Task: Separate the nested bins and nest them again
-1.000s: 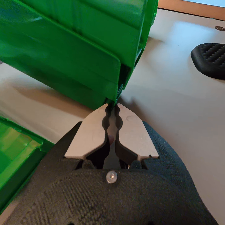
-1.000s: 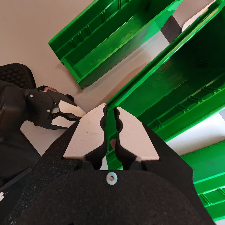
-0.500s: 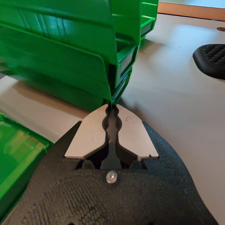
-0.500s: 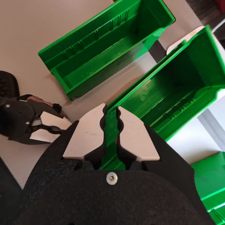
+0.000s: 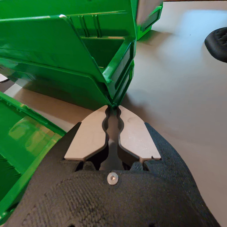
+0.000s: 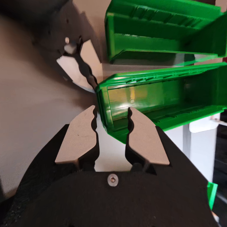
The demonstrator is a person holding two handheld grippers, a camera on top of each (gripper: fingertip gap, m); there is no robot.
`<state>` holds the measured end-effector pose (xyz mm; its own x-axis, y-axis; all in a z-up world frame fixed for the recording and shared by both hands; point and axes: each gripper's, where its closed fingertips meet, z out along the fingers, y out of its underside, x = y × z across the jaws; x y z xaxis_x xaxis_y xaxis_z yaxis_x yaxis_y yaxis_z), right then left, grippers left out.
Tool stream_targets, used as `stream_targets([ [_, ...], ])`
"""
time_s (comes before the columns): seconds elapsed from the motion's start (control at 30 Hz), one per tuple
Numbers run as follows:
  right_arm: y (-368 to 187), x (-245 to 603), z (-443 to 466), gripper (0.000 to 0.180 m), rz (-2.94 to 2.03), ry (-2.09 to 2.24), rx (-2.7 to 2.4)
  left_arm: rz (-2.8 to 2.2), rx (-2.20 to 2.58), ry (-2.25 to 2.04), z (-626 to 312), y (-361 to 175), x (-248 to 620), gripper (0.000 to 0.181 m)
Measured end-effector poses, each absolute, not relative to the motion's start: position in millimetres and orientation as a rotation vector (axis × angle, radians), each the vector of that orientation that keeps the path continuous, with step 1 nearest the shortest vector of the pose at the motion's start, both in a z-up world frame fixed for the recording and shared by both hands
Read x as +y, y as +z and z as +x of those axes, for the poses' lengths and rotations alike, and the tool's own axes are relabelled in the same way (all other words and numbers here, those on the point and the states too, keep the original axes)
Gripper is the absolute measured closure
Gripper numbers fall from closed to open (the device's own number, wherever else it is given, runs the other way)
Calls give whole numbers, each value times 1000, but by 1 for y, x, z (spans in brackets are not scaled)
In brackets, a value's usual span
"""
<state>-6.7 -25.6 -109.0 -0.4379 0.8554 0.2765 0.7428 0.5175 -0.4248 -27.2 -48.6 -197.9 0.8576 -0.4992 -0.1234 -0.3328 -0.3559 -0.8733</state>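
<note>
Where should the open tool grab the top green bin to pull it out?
Probably the short end rim of the top bin, coming from above with one finger inside, one outside. That thin lip faces the right tool, while the left tool pinches the lower corner.

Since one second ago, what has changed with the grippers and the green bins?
The right gripper opened and let go of the upper bin, now settled into the lower bin. The left gripper stays shut on the lower bin's corner; the separate bin did not move.
</note>
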Motion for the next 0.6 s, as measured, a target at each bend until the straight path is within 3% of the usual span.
stream_targets([
  [0.23, -173, -18, -14, 135, -1003, -195, -2399, -1919, 630, -113, -36, -188, -53, 166],
  [0.3, -180, -19, -15, 151, -1015, -157, -2419, -1896, 627, -90, -41, -183, -55, 165],
  [0.6, -171, -15, -1, 152, -1094, -113, -2346, -1654, 577, -135, -47, -122, -61, 161],
])
